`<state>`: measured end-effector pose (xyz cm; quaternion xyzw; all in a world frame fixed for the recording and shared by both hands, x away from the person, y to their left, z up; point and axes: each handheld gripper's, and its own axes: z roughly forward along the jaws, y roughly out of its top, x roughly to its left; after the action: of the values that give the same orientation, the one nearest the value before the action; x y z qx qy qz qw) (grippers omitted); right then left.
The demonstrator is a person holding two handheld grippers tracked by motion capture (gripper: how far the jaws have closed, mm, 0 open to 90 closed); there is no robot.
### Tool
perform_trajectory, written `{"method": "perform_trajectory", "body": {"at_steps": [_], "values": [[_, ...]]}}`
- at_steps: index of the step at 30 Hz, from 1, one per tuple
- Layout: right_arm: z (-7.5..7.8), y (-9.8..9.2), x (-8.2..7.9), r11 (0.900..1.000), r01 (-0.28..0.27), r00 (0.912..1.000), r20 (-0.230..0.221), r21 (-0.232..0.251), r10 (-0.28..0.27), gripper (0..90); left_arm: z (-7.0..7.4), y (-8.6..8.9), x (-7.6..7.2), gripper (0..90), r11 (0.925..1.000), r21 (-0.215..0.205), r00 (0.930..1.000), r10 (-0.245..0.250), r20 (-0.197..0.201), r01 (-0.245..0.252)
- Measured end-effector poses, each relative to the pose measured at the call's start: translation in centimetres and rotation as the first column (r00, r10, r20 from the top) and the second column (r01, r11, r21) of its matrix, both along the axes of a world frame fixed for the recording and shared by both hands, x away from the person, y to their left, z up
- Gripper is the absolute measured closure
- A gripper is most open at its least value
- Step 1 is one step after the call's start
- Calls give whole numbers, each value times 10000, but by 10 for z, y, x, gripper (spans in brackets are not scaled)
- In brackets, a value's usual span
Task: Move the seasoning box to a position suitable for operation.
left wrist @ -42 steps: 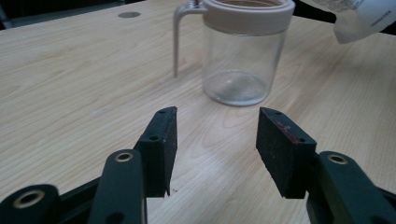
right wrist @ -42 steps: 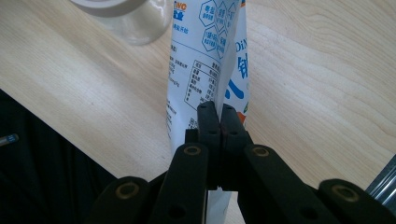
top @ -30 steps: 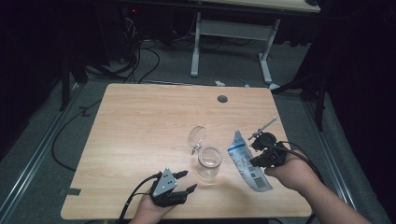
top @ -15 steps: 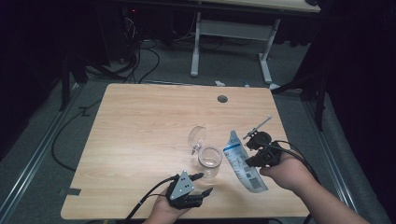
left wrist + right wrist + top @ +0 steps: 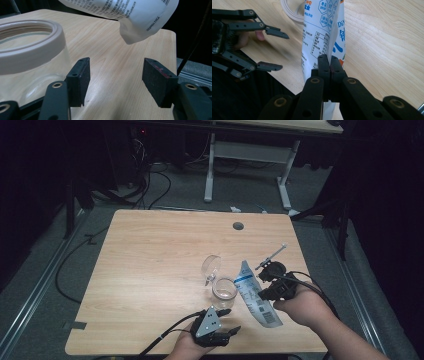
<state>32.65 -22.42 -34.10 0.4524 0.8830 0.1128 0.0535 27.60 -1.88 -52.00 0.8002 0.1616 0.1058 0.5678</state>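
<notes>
High view gives us the desk (image 5: 150,270) first, pale wood, and we place everything else by the glass jar (image 5: 224,290) standing upright on its near half. Its hinged lid (image 5: 211,266) is tipped open on the far side, so the mouth is free. We judge the jar rigid, smooth and breakable, likely to skid if nudged; the sound grip looks to be across the body under the pale rim (image 5: 30,42), not on the lid.

Just to the right of the jar hangs the white printed pouch (image 5: 258,296), slanting with its upper end close to the jar's rim. It looks light, soft and crinkly, its contents free to shift, so a pinch on the flat sealed edge should hold better than a squeeze on the belly. The right hand-held gripper (image 5: 329,65) has it that way: jaws pressed together on the pouch's edge, the right hand (image 5: 300,305) lying right of the jar with the forearm angling in from the near corner.

On the near side of the jar, the left hand-held gripper (image 5: 220,332) lies low over the desk, pointing towards the jar. Its jaws have just been opening and stand spread with only bare wood between the pads (image 5: 81,80); in the left gripper view the jar sits just outside the left pad, untouched.
</notes>
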Motion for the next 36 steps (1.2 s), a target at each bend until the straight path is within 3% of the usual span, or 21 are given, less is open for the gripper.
{"method": "perform_trajectory", "body": {"at_steps": [16, 31, 36], "values": [[4, 17, -6, 9998, -190, 9998, 56, 39, 190, 900, -4, -29, -3, 380, 9992, 79, 9990, -394, 231, 392], [5, 29, -9, 9984, -491, 9988, 1, 285, 491, 900, -4, -46, 1, 339, 9993, 135, 9992, -356, 207, 353], [4, 30, -8, 9985, -487, 9988, 23, 262, 487, 900, 2, -48, -4, 423, 9993, 314, 9990, -213, 387, 201]]}}
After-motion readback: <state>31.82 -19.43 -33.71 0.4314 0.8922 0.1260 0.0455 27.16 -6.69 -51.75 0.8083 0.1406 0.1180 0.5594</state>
